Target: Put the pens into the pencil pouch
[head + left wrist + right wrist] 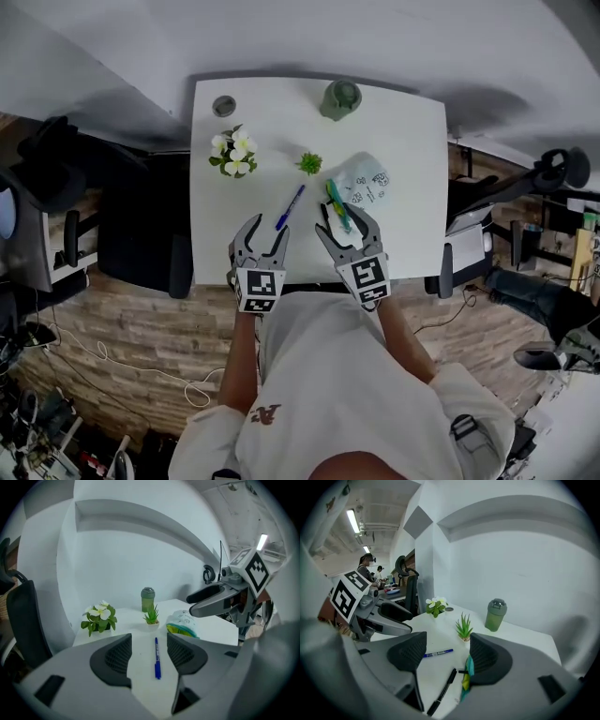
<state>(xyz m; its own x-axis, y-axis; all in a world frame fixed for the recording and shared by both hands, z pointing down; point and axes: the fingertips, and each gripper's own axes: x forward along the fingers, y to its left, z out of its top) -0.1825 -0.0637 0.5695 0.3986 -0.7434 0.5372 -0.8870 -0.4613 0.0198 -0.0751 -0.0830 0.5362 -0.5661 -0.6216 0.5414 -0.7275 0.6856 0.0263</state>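
Observation:
A blue pen (290,207) lies on the white table (403,141), just ahead of my left gripper (265,231). In the left gripper view the blue pen (157,659) shows in the gap between the open jaws, untouched. The pale printed pencil pouch (364,180) lies to the right, its teal and yellow mouth facing me. My right gripper (343,223) hangs open over that mouth. In the right gripper view a black pen (443,691) lies between the jaws beside the pouch's mouth (466,677), with the blue pen (438,653) further left. Neither gripper holds anything.
White flowers in a pot (232,154), a small succulent (309,163), a green bottle (340,98) and a small round grey disc (223,106) stand further back on the table. Dark office chairs (141,234) flank the table on both sides.

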